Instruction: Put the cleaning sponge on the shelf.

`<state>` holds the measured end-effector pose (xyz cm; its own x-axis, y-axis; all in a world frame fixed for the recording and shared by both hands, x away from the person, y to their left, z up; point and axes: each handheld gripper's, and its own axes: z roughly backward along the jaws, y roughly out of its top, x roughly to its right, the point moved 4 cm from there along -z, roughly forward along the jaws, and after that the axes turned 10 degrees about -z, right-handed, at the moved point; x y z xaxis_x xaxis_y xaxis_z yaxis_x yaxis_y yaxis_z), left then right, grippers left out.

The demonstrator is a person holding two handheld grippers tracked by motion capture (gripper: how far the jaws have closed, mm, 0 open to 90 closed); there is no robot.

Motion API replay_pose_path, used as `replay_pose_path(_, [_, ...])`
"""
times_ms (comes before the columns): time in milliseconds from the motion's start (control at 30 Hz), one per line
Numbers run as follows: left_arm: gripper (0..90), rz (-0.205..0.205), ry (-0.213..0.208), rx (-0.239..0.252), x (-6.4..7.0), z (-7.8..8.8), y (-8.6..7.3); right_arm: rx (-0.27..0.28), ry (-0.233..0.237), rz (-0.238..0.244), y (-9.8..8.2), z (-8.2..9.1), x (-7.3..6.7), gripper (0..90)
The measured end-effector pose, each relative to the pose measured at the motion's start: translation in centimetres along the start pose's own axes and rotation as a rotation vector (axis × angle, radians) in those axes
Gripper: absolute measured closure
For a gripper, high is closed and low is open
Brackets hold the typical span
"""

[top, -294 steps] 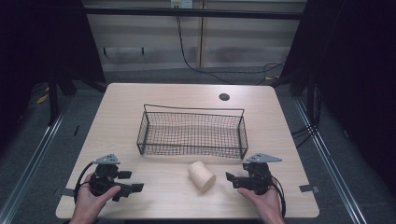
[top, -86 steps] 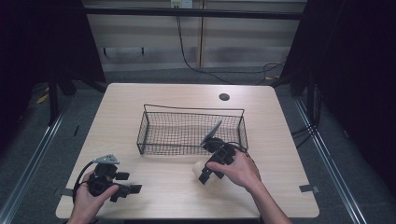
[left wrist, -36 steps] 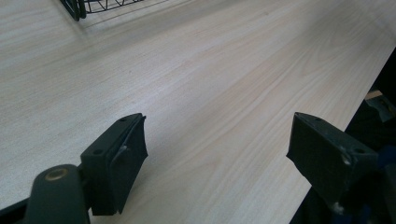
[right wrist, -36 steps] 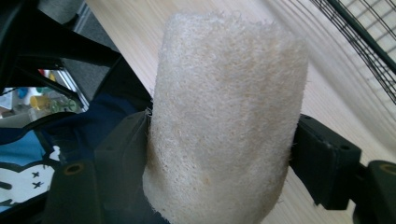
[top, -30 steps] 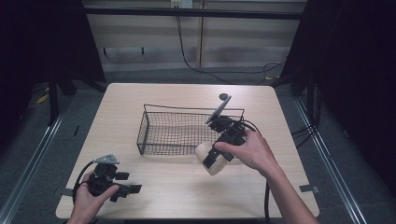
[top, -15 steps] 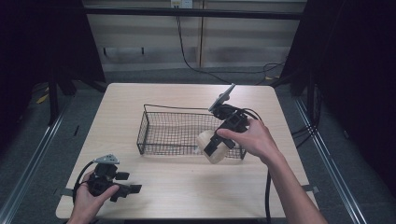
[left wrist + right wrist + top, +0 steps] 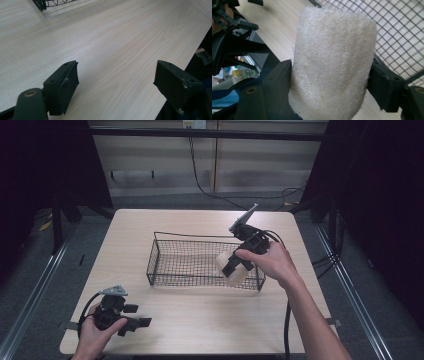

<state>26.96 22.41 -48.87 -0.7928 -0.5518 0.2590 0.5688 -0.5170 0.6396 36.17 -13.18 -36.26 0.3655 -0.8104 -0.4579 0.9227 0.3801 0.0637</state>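
A cream loofah cylinder hangs in the air over the right end of the black wire basket, with my right gripper shut on it. In the right gripper view the fibrous loofah cylinder stands pressed between both black pads, with the basket's mesh behind it. My left gripper rests near the table's front left corner, held by a hand. Its jaws stand open in the left gripper view, where the left gripper has only bare wood between the pads.
The light wooden table has a small dark round cap set into it at the back. Cables trail off the right side. Metal rails run along the floor on both sides. The table's front edge lies close to my left gripper.
My right gripper has carried the loofah cylinder up from the table in front of the basket and back over the basket's right end. The left gripper has stayed put.
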Motion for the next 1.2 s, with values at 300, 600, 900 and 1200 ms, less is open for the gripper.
replay_pose_path(300, [19.1, -0.002, 0.0, 0.0, 0.0, 0.0, 0.0, 0.038, -0.039, -0.05, 0.5, 0.0, 0.9, 24.8])
replay_pose_path(600, [19.1, 0.0, -0.003, 0.002, 0.0, 0.1, 0.0, 0.073, -0.061, -0.111, 0.7, 0.5, 2.2, 24.8])
replay_pose_path(900, [19.1, -0.001, -0.004, 0.002, 0.0, 0.1, 0.0, 0.122, -0.075, -0.139, 0.9, 0.8, 3.1, 24.7])
replay_pose_path(1200, [19.1, 0.001, -0.004, 0.0, 0.0, 0.1, 0.0, 0.139, -0.09, -0.199, 0.9, 0.6, 4.6, 24.7])
